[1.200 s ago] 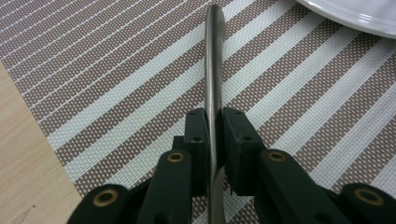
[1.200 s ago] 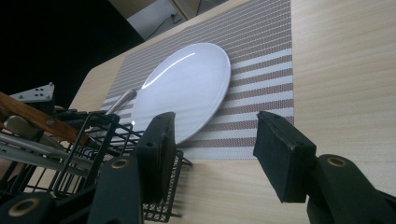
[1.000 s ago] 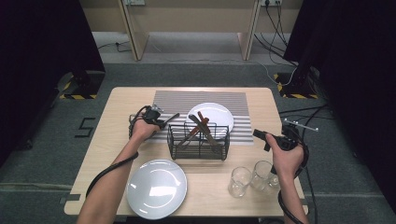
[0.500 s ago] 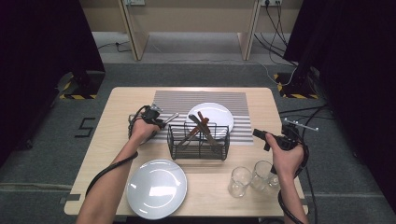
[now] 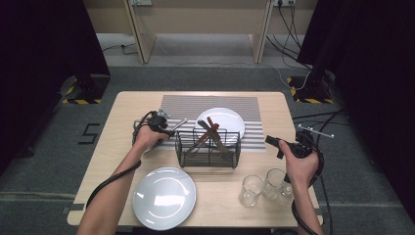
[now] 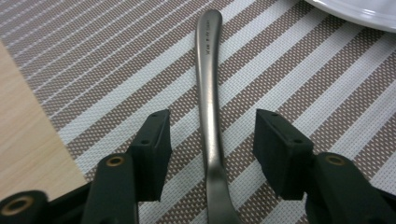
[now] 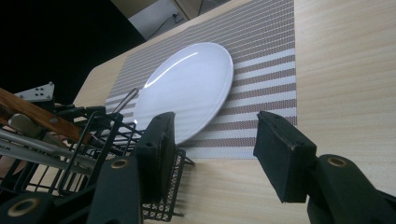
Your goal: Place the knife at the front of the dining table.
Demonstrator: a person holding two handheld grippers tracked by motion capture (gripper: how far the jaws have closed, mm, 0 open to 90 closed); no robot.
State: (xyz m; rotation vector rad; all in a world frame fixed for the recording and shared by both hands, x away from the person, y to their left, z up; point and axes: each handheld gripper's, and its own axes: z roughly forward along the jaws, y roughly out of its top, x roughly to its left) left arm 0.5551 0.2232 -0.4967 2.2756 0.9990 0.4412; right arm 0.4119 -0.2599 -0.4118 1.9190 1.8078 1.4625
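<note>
A black wire basket (image 5: 208, 148) holding wood-handled cutlery (image 5: 214, 131) is seen mid-counter (image 5: 122, 105). One white plate (image 5: 230, 120) lies on the striped placemat (image 5: 186, 104); another plate (image 5: 164, 198) and two glasses (image 5: 252, 190) are set nearer the front edge.

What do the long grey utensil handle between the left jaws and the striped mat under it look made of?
Grey utensil handle: apparently brushed steel, with a dull metallic sheen and faint stamped lettering. Striped mat: looks like woven vinyl or fabric, with a visible mesh weave in brown and white bands.
</note>
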